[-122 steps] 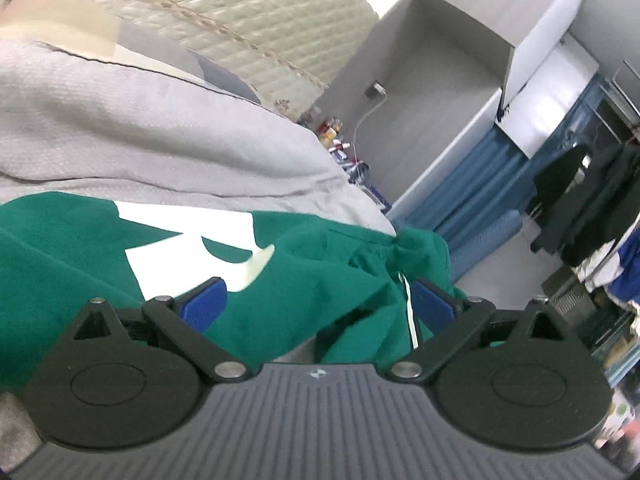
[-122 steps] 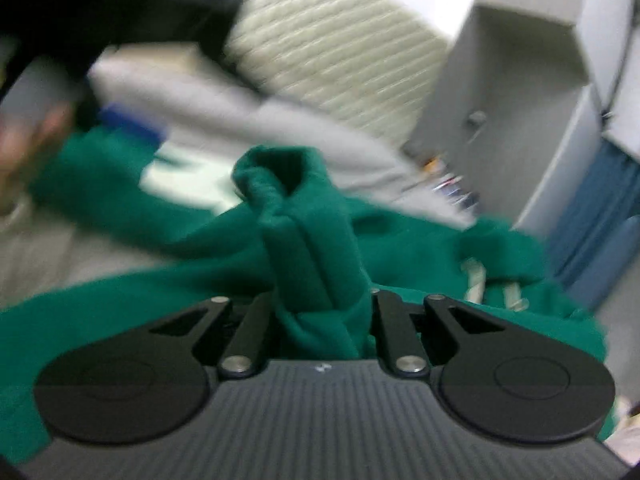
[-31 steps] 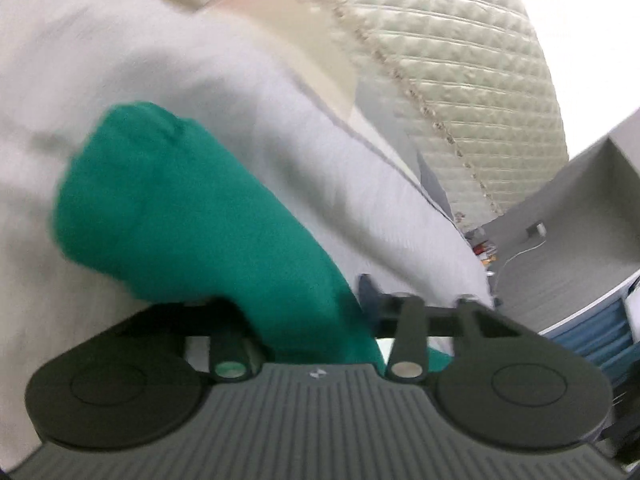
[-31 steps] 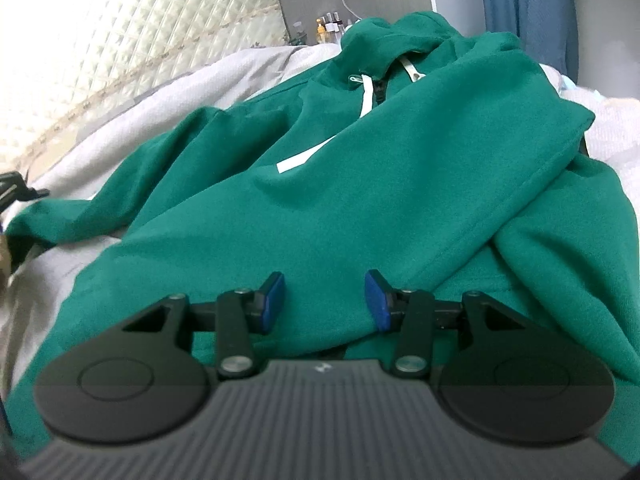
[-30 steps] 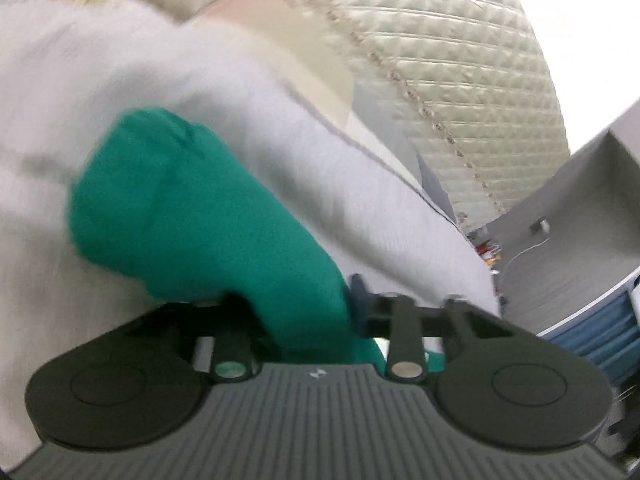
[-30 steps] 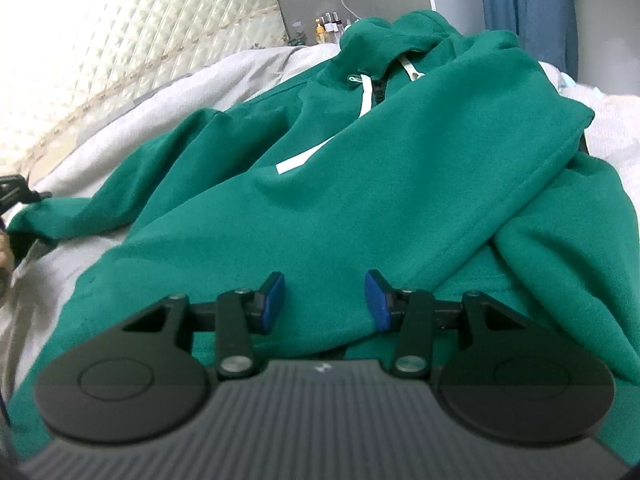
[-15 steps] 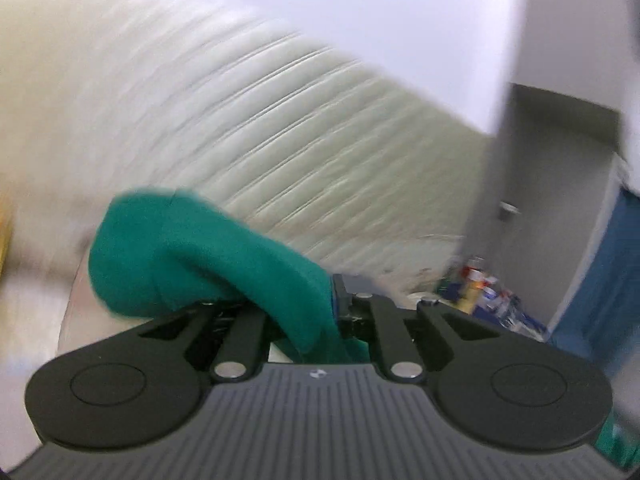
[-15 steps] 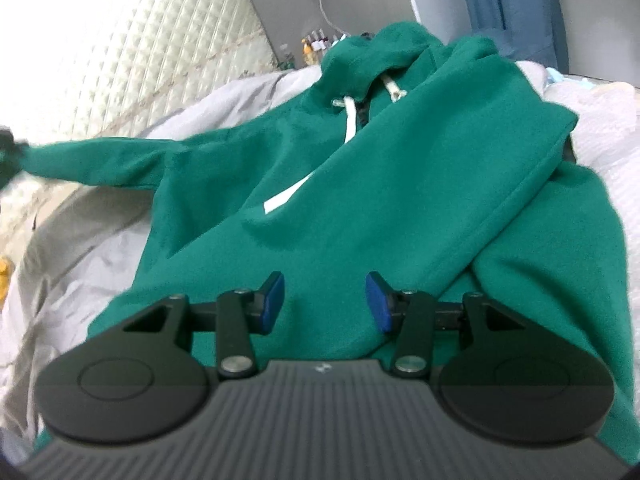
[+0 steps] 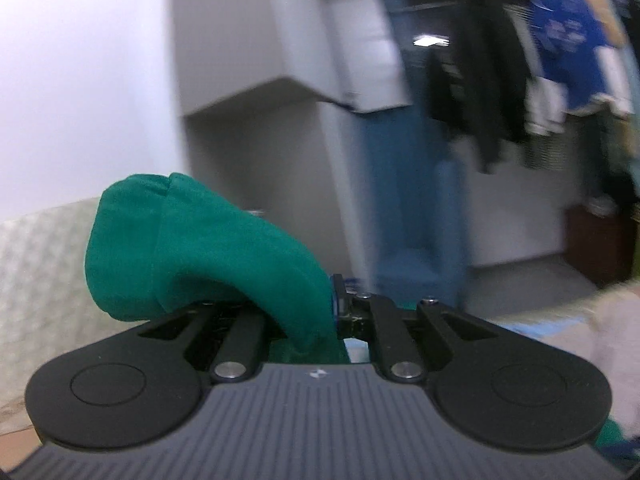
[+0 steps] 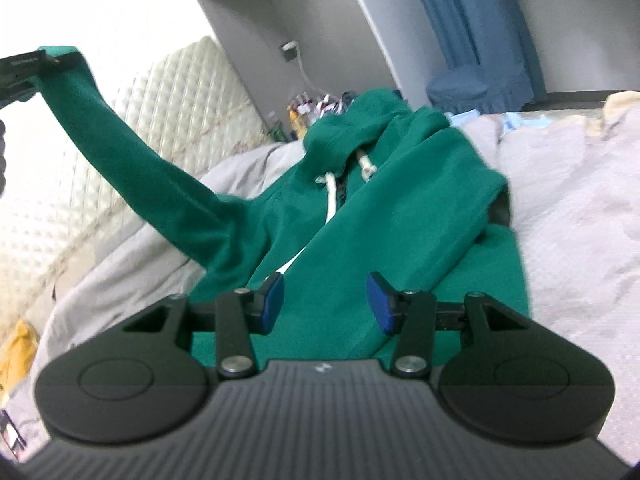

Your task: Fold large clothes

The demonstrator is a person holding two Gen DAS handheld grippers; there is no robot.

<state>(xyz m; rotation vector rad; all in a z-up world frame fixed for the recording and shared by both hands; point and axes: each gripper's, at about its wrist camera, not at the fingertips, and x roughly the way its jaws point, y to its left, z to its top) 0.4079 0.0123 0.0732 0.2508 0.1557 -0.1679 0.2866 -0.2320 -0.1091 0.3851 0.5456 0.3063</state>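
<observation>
I am pinching the hoodie's [image 10: 360, 216] cuff [image 9: 208, 248] in my left claw [image 9: 316, 312], raising the sleeve off the bed [image 10: 580, 208], my right claw [image 10: 324, 304] spread above the hem.

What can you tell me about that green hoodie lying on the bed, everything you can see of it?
The green hoodie looks like soft, thick fleece, with a hood and white drawstrings at the neck. Its body lies face up on a pale grey bed cover, one side folded inward over the front. One sleeve is pulled up off the bed and stretched taut, its cuff pinched in the left gripper. The right gripper hovers open above the lower front.
</observation>
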